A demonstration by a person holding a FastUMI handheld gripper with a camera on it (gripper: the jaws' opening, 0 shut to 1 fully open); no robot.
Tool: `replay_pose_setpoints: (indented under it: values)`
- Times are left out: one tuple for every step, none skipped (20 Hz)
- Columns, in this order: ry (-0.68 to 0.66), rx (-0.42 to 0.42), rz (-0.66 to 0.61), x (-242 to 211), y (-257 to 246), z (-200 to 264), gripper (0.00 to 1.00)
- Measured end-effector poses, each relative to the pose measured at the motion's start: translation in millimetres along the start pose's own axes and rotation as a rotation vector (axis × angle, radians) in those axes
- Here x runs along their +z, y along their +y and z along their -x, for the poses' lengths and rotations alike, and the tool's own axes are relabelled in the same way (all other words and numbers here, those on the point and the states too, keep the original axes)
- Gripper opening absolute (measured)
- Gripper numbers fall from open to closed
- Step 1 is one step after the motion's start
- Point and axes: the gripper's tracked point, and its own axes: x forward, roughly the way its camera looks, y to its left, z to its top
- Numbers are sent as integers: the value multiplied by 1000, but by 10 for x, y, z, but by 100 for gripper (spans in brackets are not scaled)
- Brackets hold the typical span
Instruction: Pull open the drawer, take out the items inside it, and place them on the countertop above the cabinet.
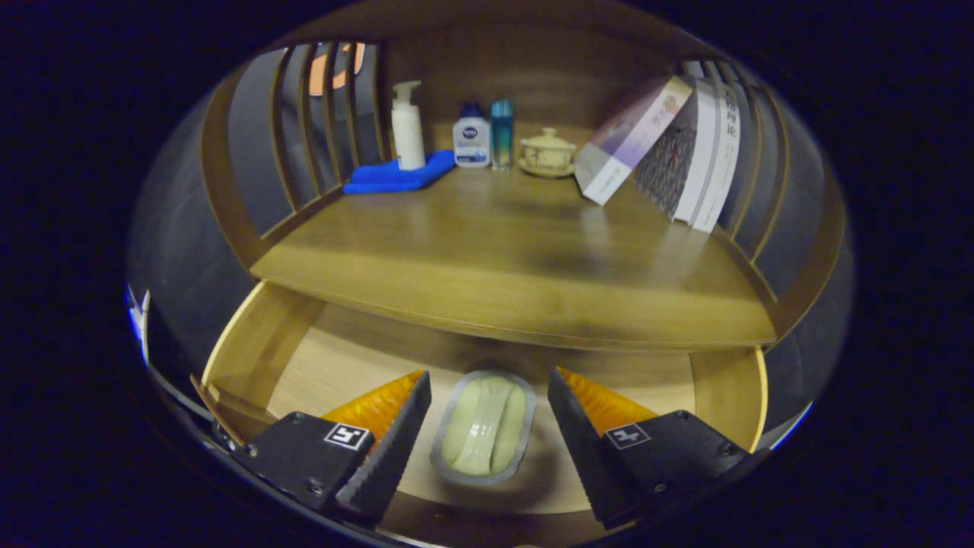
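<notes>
Lying in open drawer [259, 358], soap dish [483, 428]: long axis parallel to fingers; tool [487, 434] spread, straddling it untouched.

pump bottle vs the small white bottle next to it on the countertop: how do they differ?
The pump bottle is taller and slimmer, with a pump head; the small white bottle is squat with a dark cap. The pump bottle stands on the blue cloth; the small one on bare countertop. Both are upright and white, far beyond the open claw.
</notes>
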Motion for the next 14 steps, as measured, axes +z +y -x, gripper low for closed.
replay_pose_setpoints:
  values:
    - [62,11,-25,-70,13,-41,96]
    - [115,23,-41,-131,20,-116,93]
    - [157,28,-54,-174,16,-173,92]
    - [188,29,-63,-199,13,-225,89]
    - [212,36,-59,-244,30,-240,87]
    - [235,33,-48,-294,27,-274,78]
    - [240,11,-41,-284,-3,-262,75]
    - [234,-5,-37,-280,1,-248,70]
    - [233,-7,-27,-289,-4,-262,61]
    - [228,-7,-23,-265,-1,-262,53]
    - [230,-19,-21,-235,-5,-250,39]
    - [233,-9,-24,-264,19,-252,25]
    - [245,5,-33,-287,37,-239,22]
    - [243,8,-44,-285,40,-218,21]
